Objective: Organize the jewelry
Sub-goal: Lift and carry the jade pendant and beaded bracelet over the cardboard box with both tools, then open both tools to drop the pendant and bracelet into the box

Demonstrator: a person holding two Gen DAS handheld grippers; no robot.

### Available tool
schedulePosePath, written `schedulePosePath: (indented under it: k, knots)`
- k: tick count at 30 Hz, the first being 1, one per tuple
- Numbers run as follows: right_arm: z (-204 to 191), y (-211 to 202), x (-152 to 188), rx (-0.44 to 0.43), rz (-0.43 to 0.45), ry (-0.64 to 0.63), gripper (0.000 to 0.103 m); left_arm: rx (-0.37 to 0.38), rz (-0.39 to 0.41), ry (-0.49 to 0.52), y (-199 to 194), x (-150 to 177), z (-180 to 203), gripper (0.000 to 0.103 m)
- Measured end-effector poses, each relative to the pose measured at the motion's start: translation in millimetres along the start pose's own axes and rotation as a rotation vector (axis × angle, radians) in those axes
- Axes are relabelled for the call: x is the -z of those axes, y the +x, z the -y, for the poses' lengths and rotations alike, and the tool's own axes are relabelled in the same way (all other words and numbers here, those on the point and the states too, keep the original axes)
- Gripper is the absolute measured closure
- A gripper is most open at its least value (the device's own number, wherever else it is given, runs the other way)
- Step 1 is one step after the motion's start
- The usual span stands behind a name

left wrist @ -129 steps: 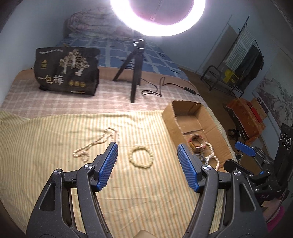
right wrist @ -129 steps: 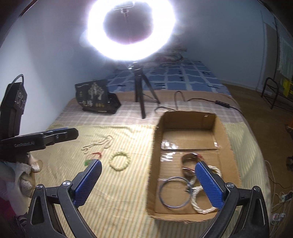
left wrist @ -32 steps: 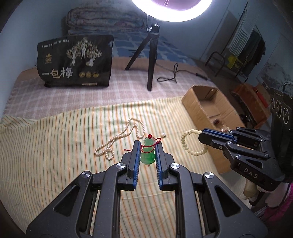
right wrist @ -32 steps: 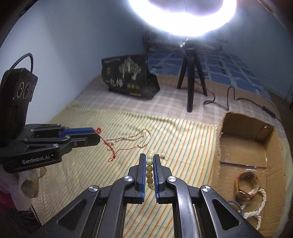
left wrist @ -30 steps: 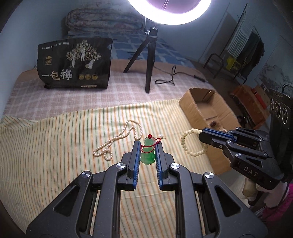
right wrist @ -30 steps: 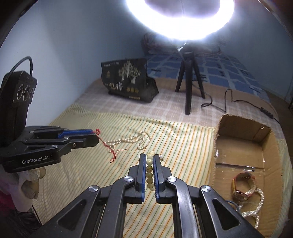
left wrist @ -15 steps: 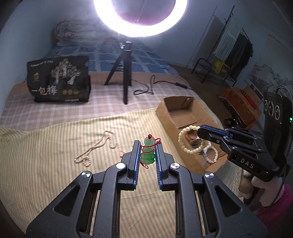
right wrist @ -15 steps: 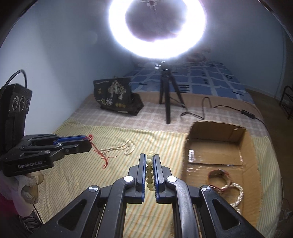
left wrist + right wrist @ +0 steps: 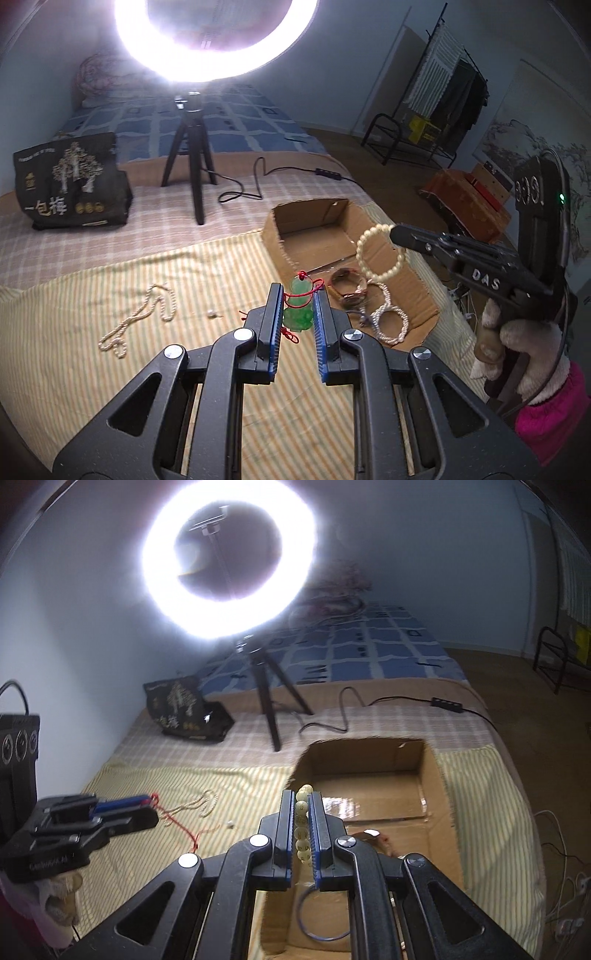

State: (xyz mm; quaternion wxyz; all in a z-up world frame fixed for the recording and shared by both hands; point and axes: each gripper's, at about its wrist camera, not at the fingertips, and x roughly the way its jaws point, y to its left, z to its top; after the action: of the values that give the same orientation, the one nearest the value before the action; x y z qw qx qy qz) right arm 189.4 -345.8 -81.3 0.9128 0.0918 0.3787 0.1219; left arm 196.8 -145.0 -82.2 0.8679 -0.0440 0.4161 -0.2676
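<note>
Item one: a cream beaded bracelet of round stone-like beads on elastic (image 9: 380, 254). We are pinching it by one arc between the closed pads of the right gripper (image 9: 303, 825), and it is hanging as a loop above the open brown cardboard box (image 9: 310, 218). We are judging it light and limp, its beads hard and slick, so holding across several beads suits it best.

Item two: a small translucent green gourd-shaped pendant on a thin red cord (image 9: 300, 306). We are clamping it in the left gripper (image 9: 298, 314), just short of the box's near-left wall. We are judging it rigid, smooth and chippable, its cord dangling free.

Item three: a long strand of small pale pearls (image 9: 142, 314), lying well left of the box on the yellow striped cloth (image 9: 92, 295).
</note>
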Motion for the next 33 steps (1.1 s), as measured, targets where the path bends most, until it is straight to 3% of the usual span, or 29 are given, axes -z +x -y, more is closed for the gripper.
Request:
schedulePosePath:
  k: [11, 27, 30, 31, 33]
  knots:
    - [40.1, 18.6, -13.2, 0.095, -0.012, 0.027, 0.098, 0.066, -0.011, 0.031, 32.5, -10.4, 40.1, 0.089]
    - [60.9, 46.4, -16.9, 0.098, -0.042, 0.075, 0.097, 0.095, -0.094, 0.087, 72.7, 3.4, 67.0, 0.089]
    - [62.8, 47.1, -16.5, 0.098, -0.044, 0.084, 0.093, 0.099, -0.098, 0.099, 75.0, 4.5, 69.6, 0.089]
    - [63.3, 46.6, -16.4, 0.098, -0.042, 0.089, 0.083, 0.099, -0.101, 0.103, 77.3, 4.2, 69.3, 0.089]
    - [63.9, 45.0, -17.1, 0.104, -0.031, 0.097, 0.073, 0.096, -0.103, 0.114, 78.3, 5.3, 70.7, 0.089]
